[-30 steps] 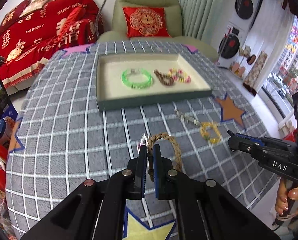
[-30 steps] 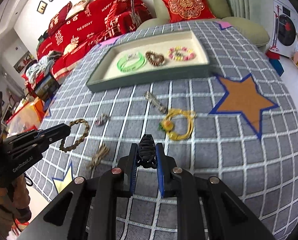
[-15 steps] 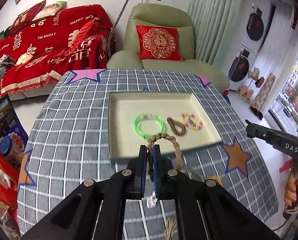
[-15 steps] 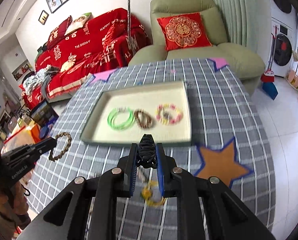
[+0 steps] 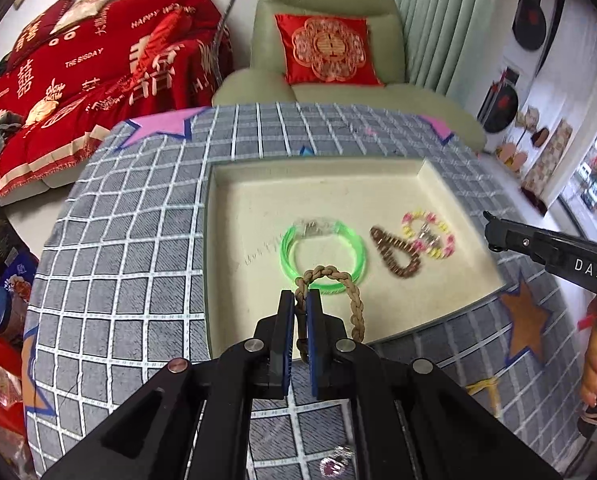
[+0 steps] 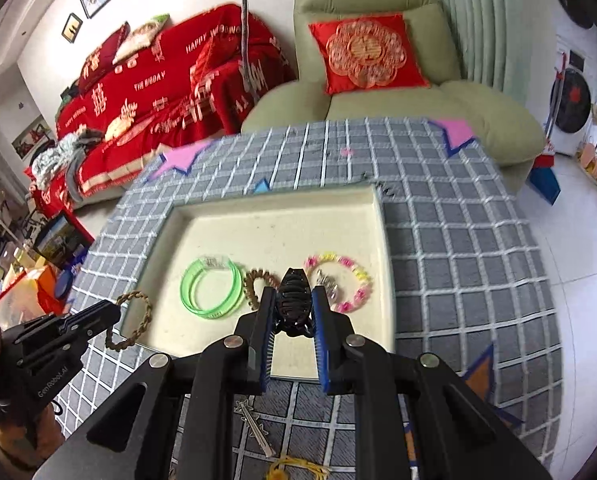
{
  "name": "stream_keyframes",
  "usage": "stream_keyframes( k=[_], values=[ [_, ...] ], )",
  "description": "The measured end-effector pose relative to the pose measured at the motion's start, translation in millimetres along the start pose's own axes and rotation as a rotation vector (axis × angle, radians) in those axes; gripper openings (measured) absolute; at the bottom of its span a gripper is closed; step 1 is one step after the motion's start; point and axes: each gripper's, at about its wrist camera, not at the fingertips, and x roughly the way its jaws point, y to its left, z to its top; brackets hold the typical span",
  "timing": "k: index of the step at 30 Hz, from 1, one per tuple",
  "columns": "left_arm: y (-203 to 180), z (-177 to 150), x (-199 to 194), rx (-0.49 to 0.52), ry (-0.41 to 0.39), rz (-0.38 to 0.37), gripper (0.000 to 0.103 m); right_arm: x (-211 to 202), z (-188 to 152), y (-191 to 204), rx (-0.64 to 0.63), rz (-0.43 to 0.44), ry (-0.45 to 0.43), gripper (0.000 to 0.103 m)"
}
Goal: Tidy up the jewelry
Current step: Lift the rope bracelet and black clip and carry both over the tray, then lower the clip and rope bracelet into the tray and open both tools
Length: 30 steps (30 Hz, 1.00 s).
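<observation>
Braided tan bracelet (image 5: 340,284) is hanging pinched between the clenched fingers of the left gripper (image 5: 300,300), its loop arching up and right of the fingertips at frame centre, over the near rim of the cream tray (image 5: 234,240). Right wrist view is showing what the left cannot: a black claw clip (image 6: 294,306) being gripped by the right gripper (image 6: 294,300), sitting squarely between the two blue pads, plus a metal hair pin (image 6: 254,426) and a yellow bracelet (image 6: 294,470) lying on the checked cloth (image 6: 458,280) at bottom centre. Left wrist view alone is showing a small pink-stoned piece (image 5: 334,464) on the cloth at the bottom edge. Inside the tray, the green bangle (image 5: 322,254), brown beaded bracelet (image 5: 396,254) and pink-yellow bead bracelet (image 5: 428,236) are lying in a row, left to right. Compared with a second ago, both grippers are now raised off the cloth and closer to the tray; loads unchanged.
</observation>
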Motion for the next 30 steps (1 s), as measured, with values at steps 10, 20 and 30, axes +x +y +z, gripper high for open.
stream_keyframes(
  k=[10, 20, 30],
  values=[
    [2, -1, 46, 0.003, 0.087, 0.025, 0.016, 60, -13, -1, -0.013, -0.008, 0.112, 0.019],
    [-6, 2, 68, 0.040, 0.057, 0.091, 0.017, 87, -15, -11, 0.021, -0.034, 0.122, 0.019],
    [-12, 1, 67, 0.061, 0.042, 0.116, 0.017, 87, -14, -9, 0.009, -0.043, 0.103, 0.022]
  ],
)
